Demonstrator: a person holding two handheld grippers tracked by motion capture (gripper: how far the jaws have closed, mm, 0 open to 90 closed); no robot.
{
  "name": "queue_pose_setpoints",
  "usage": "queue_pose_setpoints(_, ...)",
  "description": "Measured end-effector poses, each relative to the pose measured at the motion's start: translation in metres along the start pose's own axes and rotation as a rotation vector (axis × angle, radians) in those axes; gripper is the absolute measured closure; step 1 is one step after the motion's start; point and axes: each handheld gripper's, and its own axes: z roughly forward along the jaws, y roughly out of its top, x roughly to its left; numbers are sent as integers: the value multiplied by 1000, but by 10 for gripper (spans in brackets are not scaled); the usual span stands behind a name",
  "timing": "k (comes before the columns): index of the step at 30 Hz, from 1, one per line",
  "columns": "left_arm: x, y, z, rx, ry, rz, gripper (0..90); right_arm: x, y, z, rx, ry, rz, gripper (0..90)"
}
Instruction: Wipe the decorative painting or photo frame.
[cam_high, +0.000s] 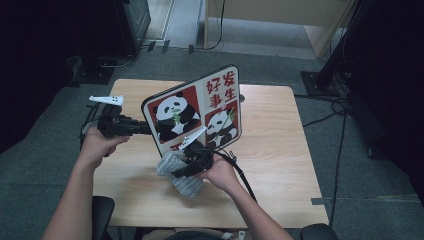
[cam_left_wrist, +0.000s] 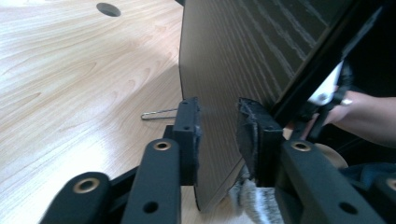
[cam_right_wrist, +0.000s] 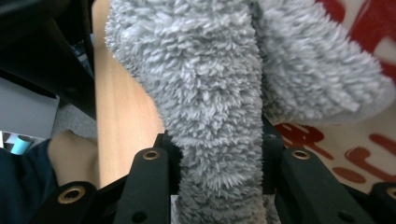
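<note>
left gripper (cam_high: 142, 128): held at the left edge of the panda board (cam_high: 197, 112) — in the left gripper view the board's edge (cam_left_wrist: 224, 79) stands between the jaws, a gap is seen at each pad, so the jaws are judged apart and not pressing.
panda board: tilted up on its lower edge on the table (cam_high: 280, 150), printed face turned toward the person; its dark striped back is seen in the left gripper view.
right gripper (cam_high: 182, 172): clamped on the grey fluffy cloth (cam_right_wrist: 210, 116), cloth bunched between the jaws, held against the board's lower front (cam_right_wrist: 369, 154).
grey fluffy cloth (cam_high: 180, 175): at the board's bottom edge, partly resting on the table.
risk 1: board can tip or slide flat — caused by the loose left jaws while the cloth is pushed against it.
risk 2: cloth can be dragged out of the jaws if it snags under the board's edge.
risk 3: right gripper's cable (cam_high: 242, 175) can catch the board's corner.
containers: none seen on the table, nothing to report inside.
</note>
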Motion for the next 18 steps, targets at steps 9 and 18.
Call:
queue_pose_setpoints(9,2,-2,-5,-14,18,0,577,20,27,-23,-27,4,-38,666)
queue_pose_setpoints(18,2,-4,-11,-18,42,-2,500,34,50,-36,-36,16,-81,664)
